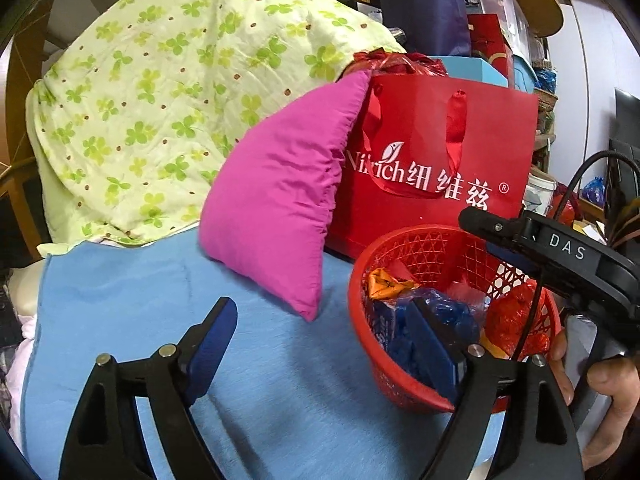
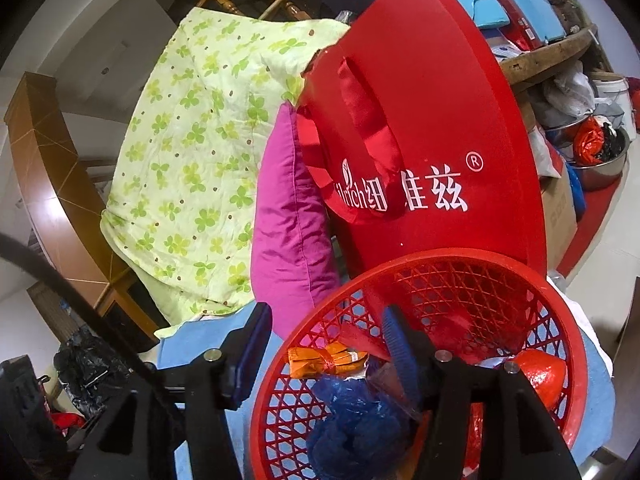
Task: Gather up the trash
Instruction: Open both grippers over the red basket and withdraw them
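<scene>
A red lattice basket (image 1: 420,248) (image 2: 480,284) stands on a blue cloth (image 1: 160,300). It holds an orange wrapper (image 1: 390,284) (image 2: 320,360), crumpled blue plastic (image 1: 400,332) (image 2: 352,412) and a red wrapper (image 1: 516,320) (image 2: 544,372). My left gripper (image 1: 324,340) is open. Its right finger reaches over the basket's contents and its left finger is over the cloth; it holds nothing. My right gripper (image 2: 324,352) straddles the basket's near rim, one finger inside and one outside. Its pads stand apart from the rim. One black finger (image 1: 492,226) of it shows over the basket in the left wrist view.
A pink cushion (image 1: 280,208) (image 2: 288,220) leans against a red paper bag (image 1: 440,152) (image 2: 420,120) right behind the basket. A green clover quilt (image 1: 160,100) is piled to the left. Boxes and bowls crowd the far right. A hand (image 1: 608,384) grips the right gripper's handle.
</scene>
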`<state>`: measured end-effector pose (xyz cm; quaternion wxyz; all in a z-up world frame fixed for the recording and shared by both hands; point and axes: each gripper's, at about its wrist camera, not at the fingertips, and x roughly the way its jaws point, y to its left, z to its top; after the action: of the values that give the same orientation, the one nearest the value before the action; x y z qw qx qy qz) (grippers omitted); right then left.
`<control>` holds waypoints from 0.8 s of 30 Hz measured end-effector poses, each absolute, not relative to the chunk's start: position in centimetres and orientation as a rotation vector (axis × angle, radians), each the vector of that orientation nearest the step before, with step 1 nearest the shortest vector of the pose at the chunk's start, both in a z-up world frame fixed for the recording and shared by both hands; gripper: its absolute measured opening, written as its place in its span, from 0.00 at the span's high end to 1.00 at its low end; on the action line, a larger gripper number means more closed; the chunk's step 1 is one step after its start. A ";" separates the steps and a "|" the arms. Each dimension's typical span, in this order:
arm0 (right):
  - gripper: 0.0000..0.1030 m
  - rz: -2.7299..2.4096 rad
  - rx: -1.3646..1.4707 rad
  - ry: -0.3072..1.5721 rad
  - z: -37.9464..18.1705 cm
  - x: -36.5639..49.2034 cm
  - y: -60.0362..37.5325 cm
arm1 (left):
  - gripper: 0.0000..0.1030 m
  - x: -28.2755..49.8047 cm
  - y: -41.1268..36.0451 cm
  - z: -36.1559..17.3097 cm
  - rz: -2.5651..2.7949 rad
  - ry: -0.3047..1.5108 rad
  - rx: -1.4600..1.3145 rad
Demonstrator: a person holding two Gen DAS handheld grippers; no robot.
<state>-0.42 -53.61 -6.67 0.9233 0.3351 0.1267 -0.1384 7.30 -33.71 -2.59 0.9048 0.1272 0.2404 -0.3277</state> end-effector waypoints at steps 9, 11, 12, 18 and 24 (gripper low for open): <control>0.33 -0.348 0.638 0.188 -5.5 -2.6 -51.5 | 0.06 5.4 -30.6 -0.9 -0.599 0.488 0.267; 0.29 -0.377 0.603 0.187 -5.4 -3.2 -50.8 | 0.06 5.0 -29.9 -0.6 -0.582 0.493 0.268; 0.29 -0.391 0.586 0.189 -5.3 -3.5 -50.4 | 0.06 4.8 -29.6 -0.5 -0.568 0.497 0.270; 0.25 -0.464 0.534 0.210 -5.7 -7.2 -48.5 | 0.06 3.3 -27.0 0.4 -0.514 0.509 0.285; 0.24 -0.526 0.503 0.241 -6.4 -11.2 -47.0 | 0.06 1.8 -24.2 1.8 -0.495 0.489 0.272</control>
<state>-11.22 -46.96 -6.43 0.9274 0.2454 0.1177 -0.2566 1.80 -24.17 1.79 0.9310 0.1331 0.2387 -0.2420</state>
